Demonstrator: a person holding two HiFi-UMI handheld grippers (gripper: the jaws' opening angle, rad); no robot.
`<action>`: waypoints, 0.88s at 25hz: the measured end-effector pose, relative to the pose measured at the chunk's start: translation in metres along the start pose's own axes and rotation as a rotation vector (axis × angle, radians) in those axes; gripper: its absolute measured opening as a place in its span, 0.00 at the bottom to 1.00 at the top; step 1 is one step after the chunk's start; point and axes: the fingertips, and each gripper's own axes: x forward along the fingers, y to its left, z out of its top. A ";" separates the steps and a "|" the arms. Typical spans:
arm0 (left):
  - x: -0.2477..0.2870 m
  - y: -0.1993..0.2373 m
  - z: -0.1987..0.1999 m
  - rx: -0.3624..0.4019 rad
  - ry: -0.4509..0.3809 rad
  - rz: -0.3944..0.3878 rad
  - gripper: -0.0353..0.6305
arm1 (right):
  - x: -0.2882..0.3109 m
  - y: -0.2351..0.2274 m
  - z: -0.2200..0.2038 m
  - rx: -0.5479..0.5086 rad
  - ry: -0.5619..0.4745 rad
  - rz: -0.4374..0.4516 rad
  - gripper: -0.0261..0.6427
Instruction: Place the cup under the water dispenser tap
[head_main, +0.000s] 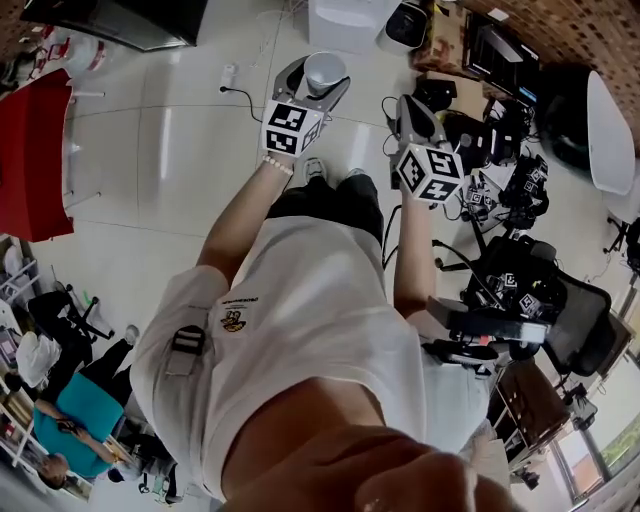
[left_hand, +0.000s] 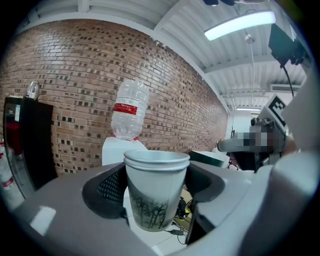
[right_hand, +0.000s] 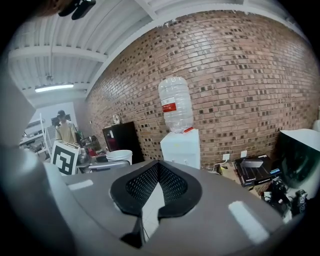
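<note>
Your left gripper (left_hand: 155, 197) grasps the upright cup (left_hand: 156, 172); the water dispenser (left_hand: 116, 150) stands ahead, in the frame's upper left, apparently well apart. Right gripper (right_hand: 157, 170) closed, empty.

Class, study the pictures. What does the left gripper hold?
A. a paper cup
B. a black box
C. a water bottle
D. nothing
A: in the left gripper view the cup stands upright inside the left gripper, its jaws closed on both sides of it.
</note>
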 end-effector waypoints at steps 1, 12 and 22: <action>0.005 0.001 -0.004 0.003 0.005 -0.003 0.57 | 0.003 -0.002 -0.002 -0.002 0.005 -0.002 0.04; 0.078 0.013 -0.045 0.008 0.048 -0.039 0.57 | 0.045 -0.036 -0.025 0.010 0.042 -0.009 0.04; 0.157 0.046 -0.084 0.021 0.108 0.017 0.57 | 0.116 -0.094 -0.048 0.058 0.099 0.004 0.04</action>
